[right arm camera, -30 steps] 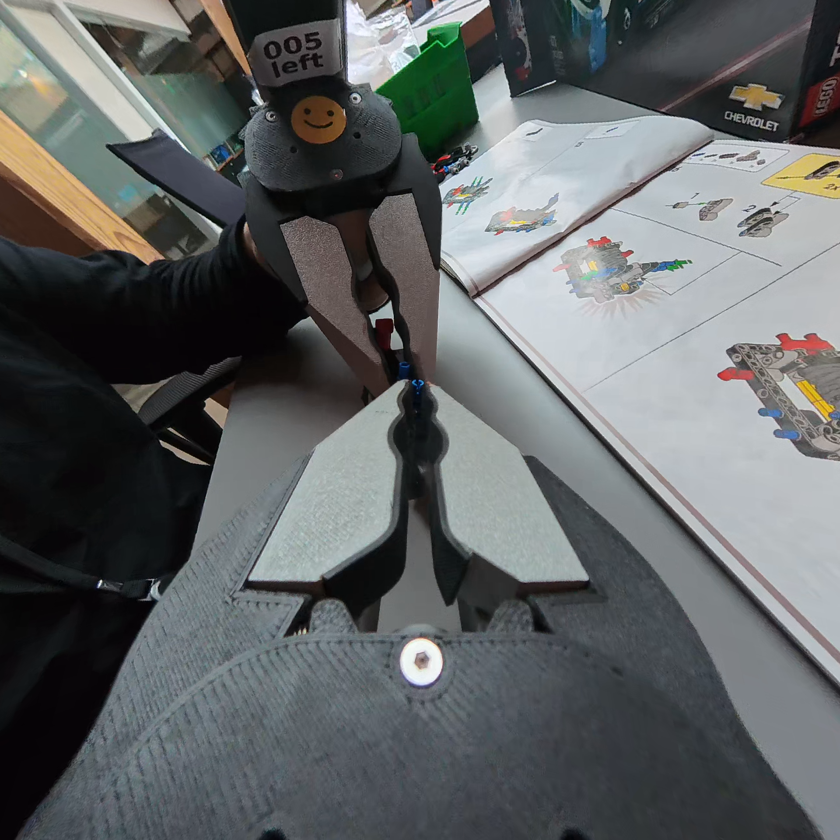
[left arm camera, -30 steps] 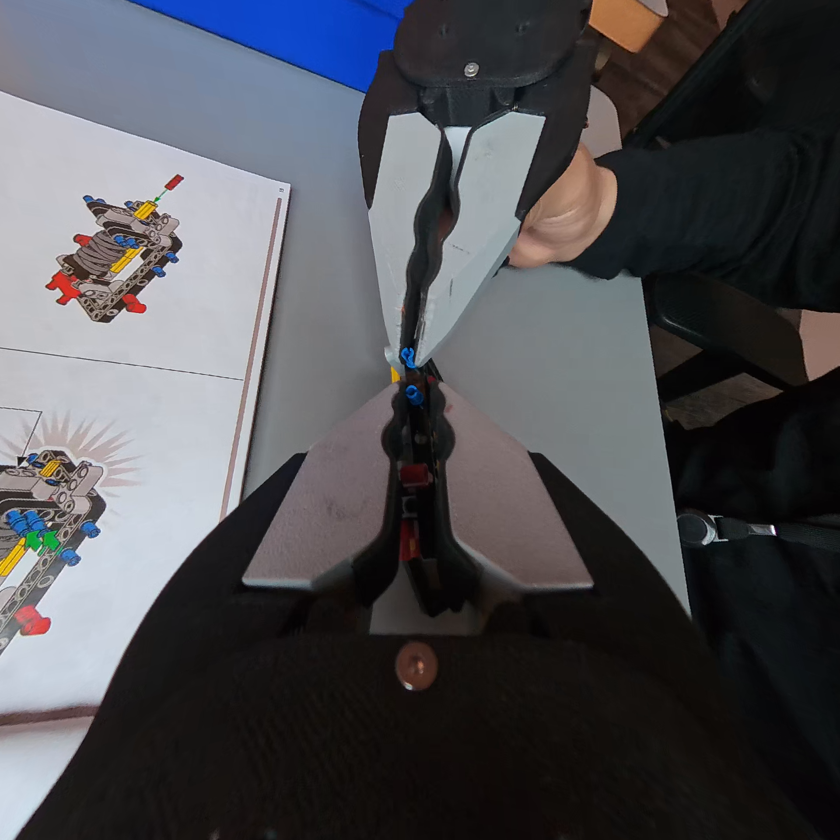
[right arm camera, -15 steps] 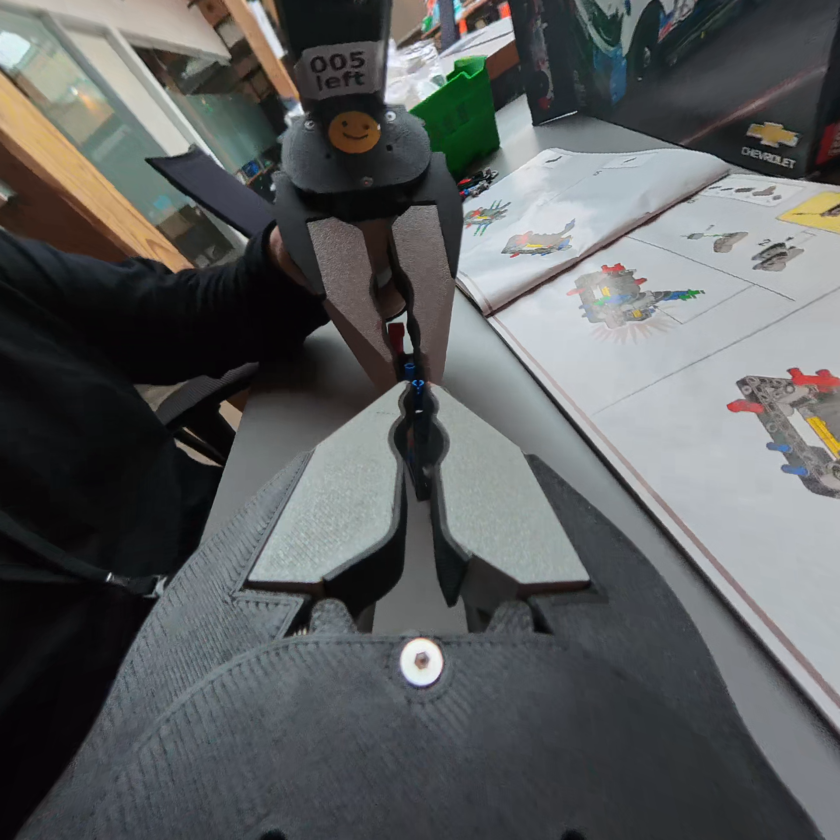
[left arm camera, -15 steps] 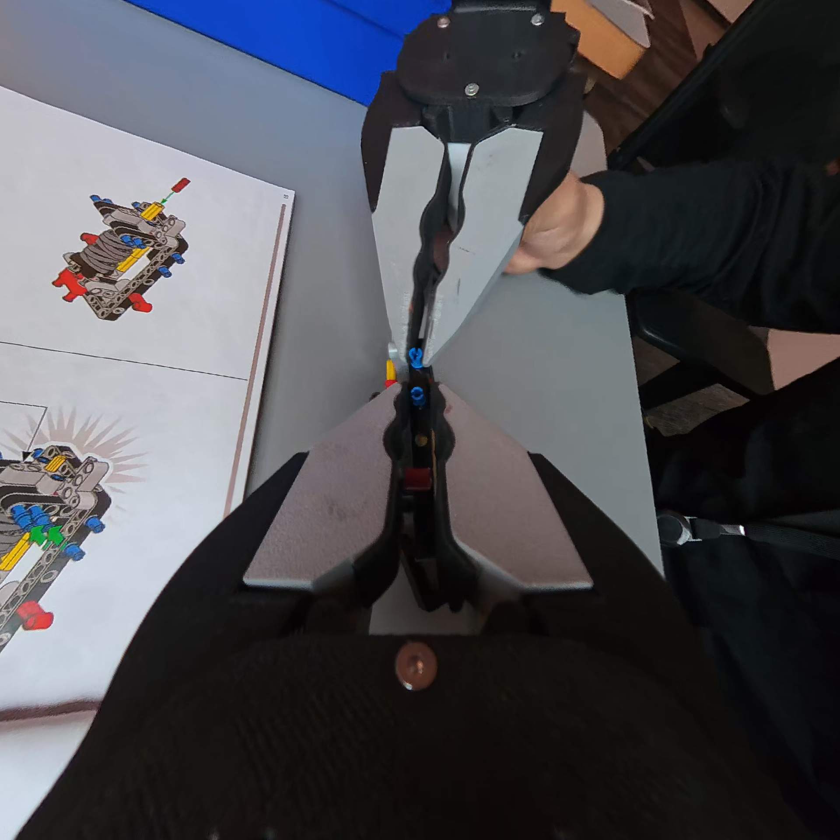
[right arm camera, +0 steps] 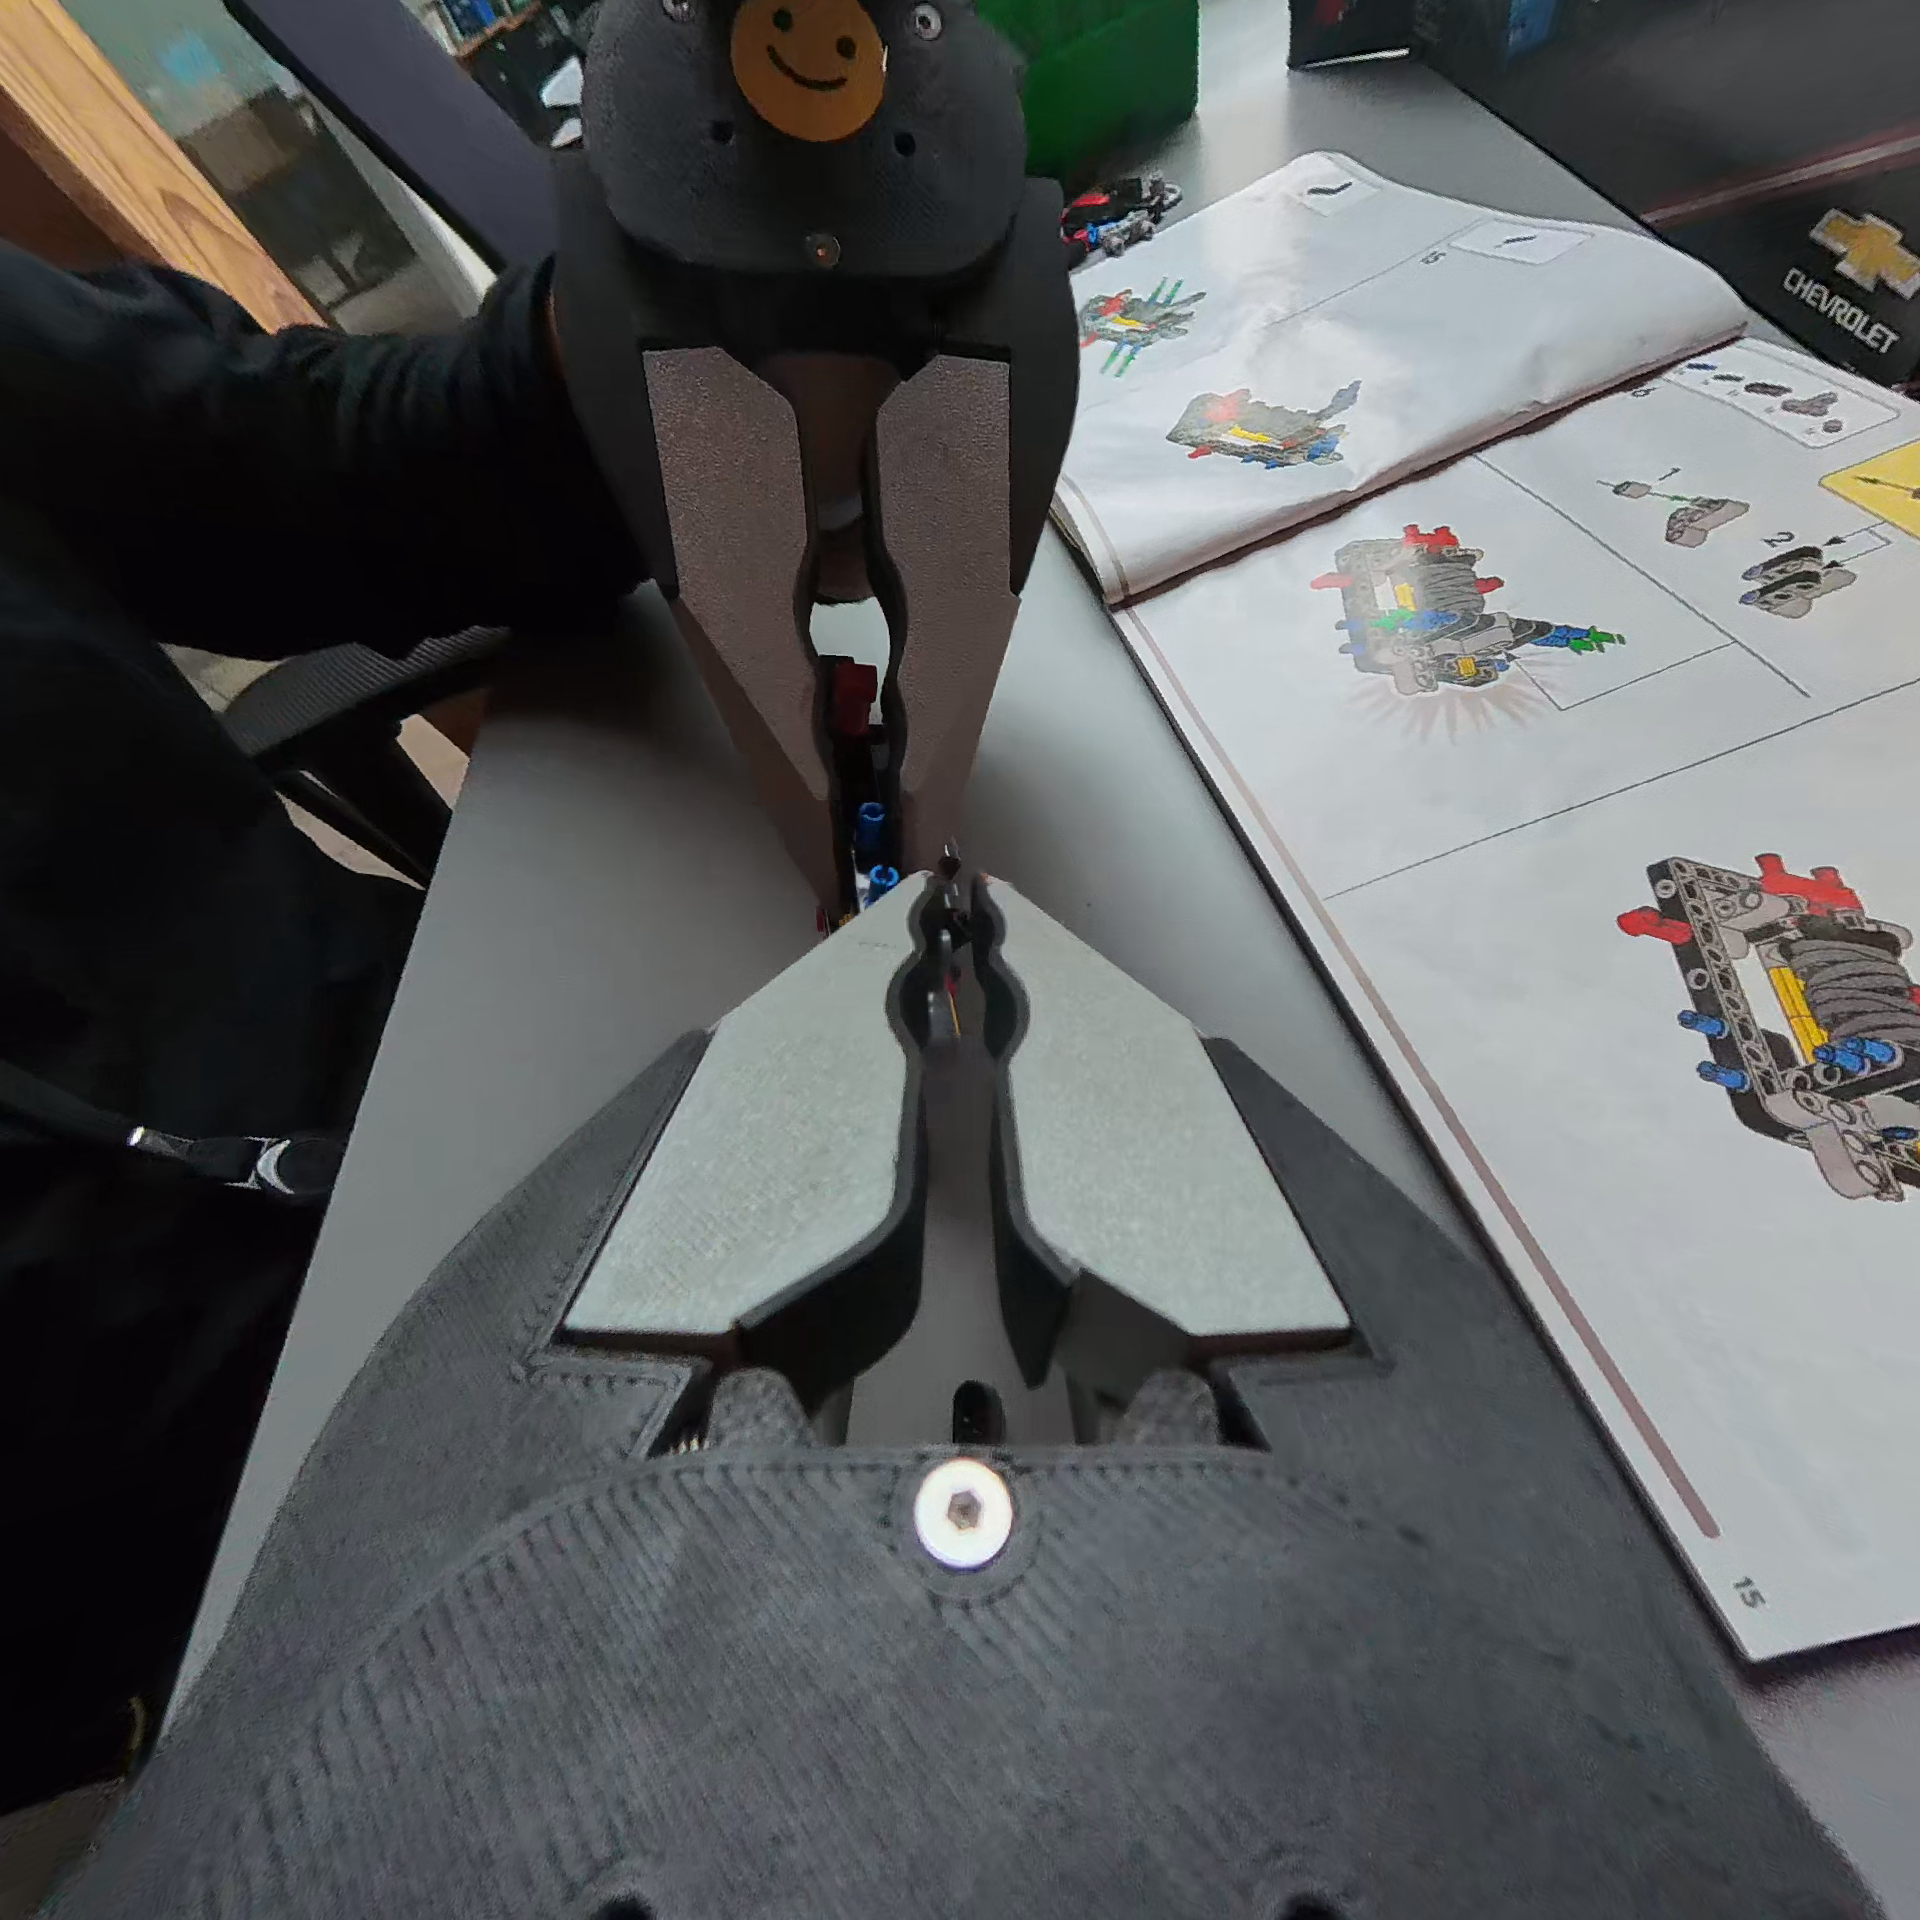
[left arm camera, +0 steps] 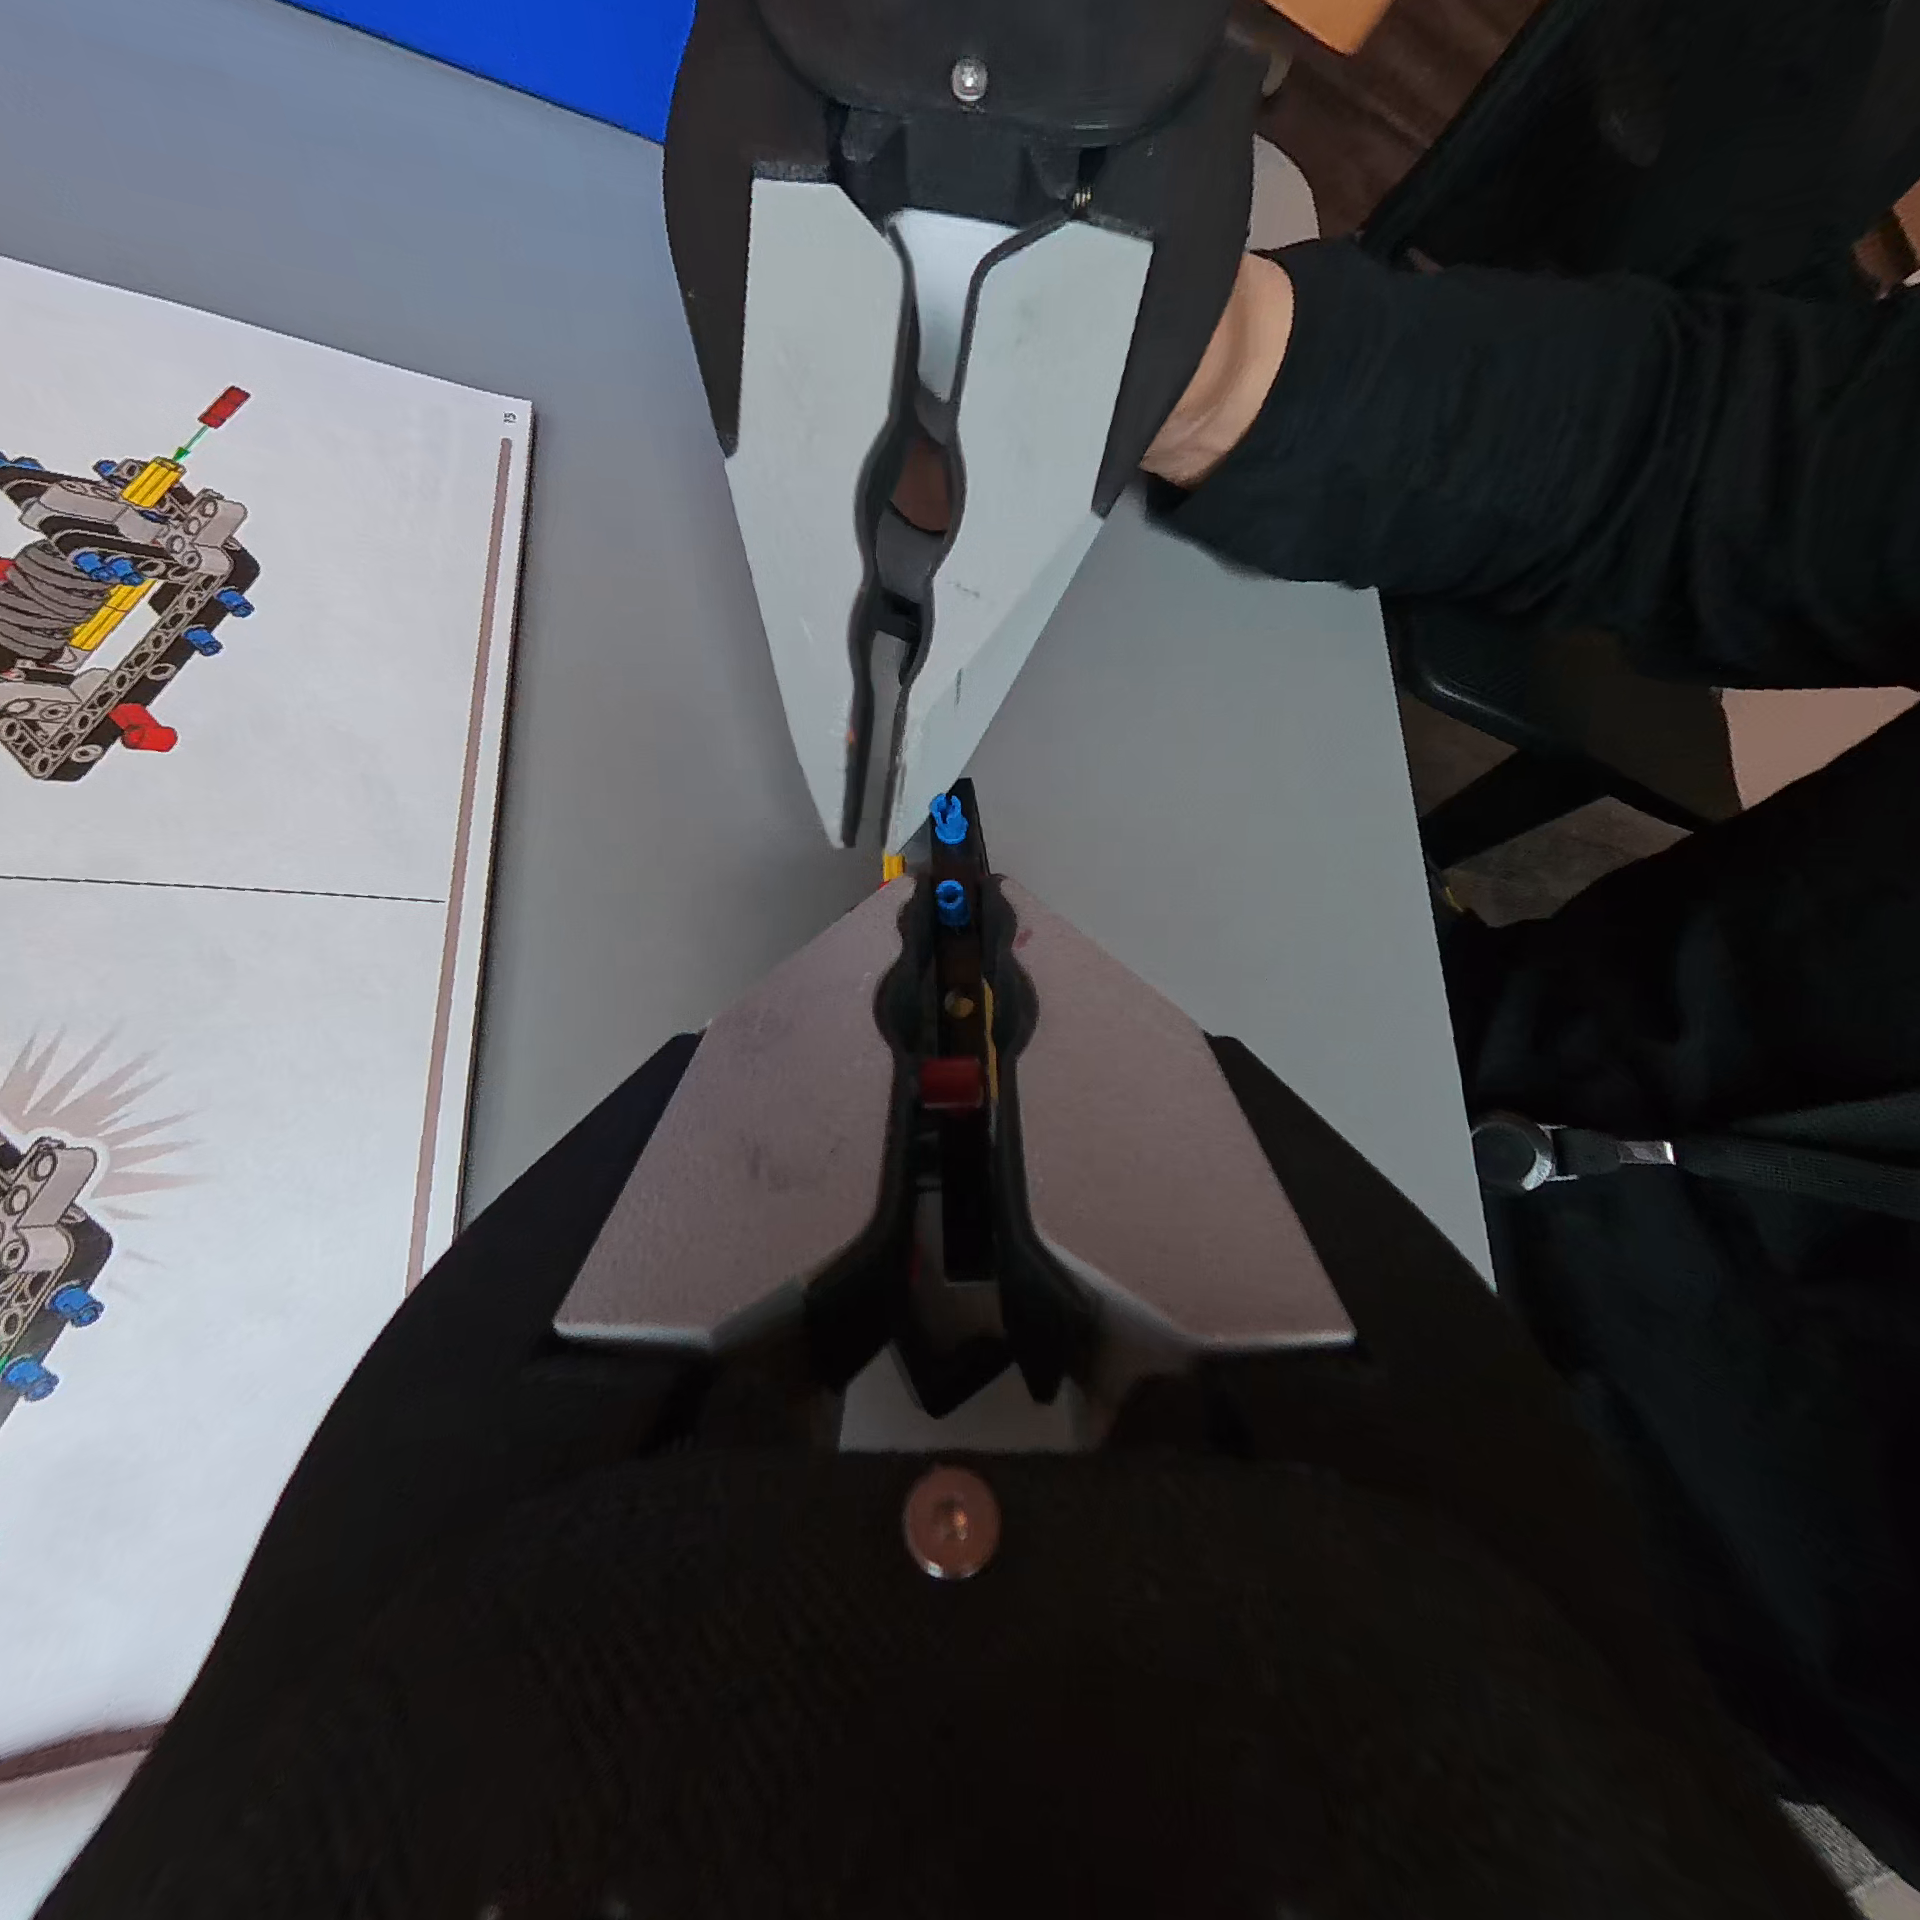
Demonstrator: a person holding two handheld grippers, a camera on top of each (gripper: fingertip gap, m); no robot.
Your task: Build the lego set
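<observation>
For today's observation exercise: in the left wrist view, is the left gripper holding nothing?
No: the left gripper is shut on a thin black lego assembly with blue pins.

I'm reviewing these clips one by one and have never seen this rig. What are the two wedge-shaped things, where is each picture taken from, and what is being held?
No robot here: a person holds a two-finger gripper in each hand, and each gripper carries a camera that looks along its own fingers. So each picture shows its own gripper at the bottom and the other one opposite, tips nearly meeting above a grey table.

The left gripper is shut on a slim black lego assembly with blue pins and a red piece. The right gripper looks shut on a small dark part, too small to identify.

An open instruction booklet lies on the table. Farther back are a green bin and a dark box.
</observation>
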